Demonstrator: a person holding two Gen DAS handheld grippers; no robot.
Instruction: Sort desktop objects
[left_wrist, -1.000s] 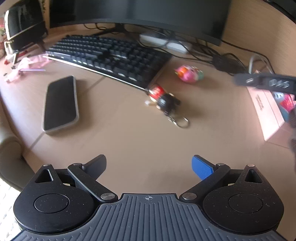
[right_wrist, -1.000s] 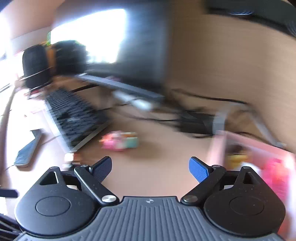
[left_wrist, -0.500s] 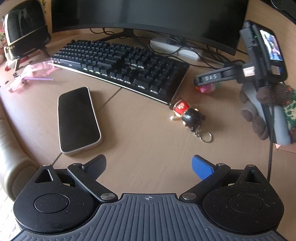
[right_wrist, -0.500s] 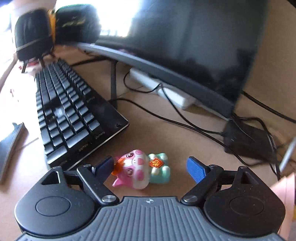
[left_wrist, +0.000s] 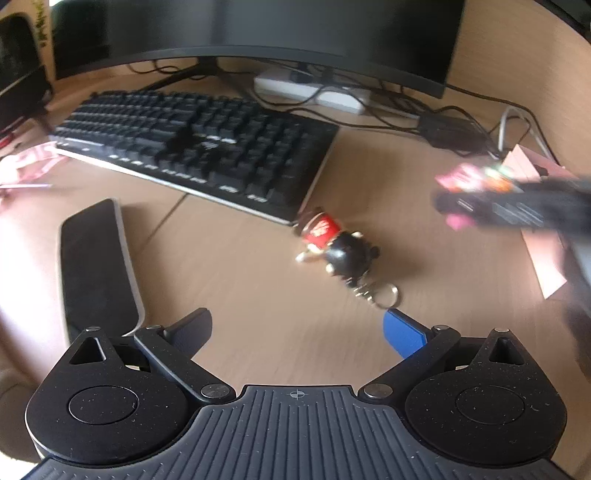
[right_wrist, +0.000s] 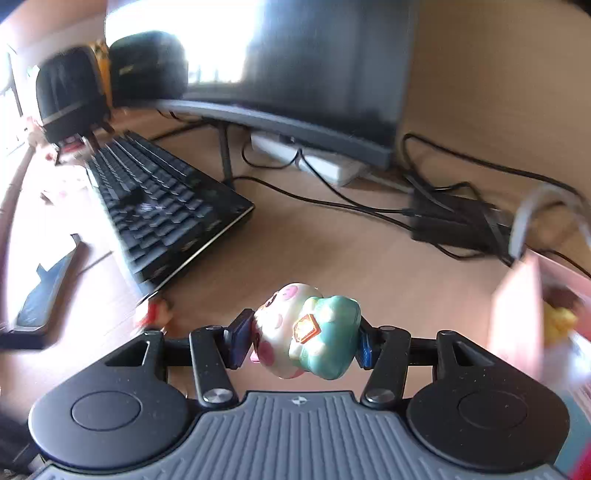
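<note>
Half a second earlier the pink-and-green toy figure (right_wrist: 308, 332) sat on the tabletop (right_wrist: 332, 251) between the wide-spread fingers of the right gripper (right_wrist: 301, 341); now it is pinched between the two blue pads and is lifted clear of the wood. The jaws are closing, with the pads pressing on the toy's left and right sides. In the left wrist view the right gripper has shifted from beside the keyboard's right end to the far right of the picture, where it shows as a dark blur with a smear of pink at its tip.

The left gripper (left_wrist: 295, 332) stands with its fingers well apart and nothing between them, above bare tabletop. Just beyond its right, blue fingertip lies the metal ring of a keychain doll (left_wrist: 334, 245), a black-headed figure in a red outfit lying on its side, its feet touching the near right corner of the black keyboard (left_wrist: 199, 151). To the left of the doll, a dark phone (left_wrist: 94, 266) lies flat, screen up, near the left finger.

Far behind the keyboard stands a curved monitor (right_wrist: 295, 70), with a white power strip (left_wrist: 312, 90) and black cables under it. At the right edge a pink box (right_wrist: 517, 306) is blurred, with something yellow inside it.
</note>
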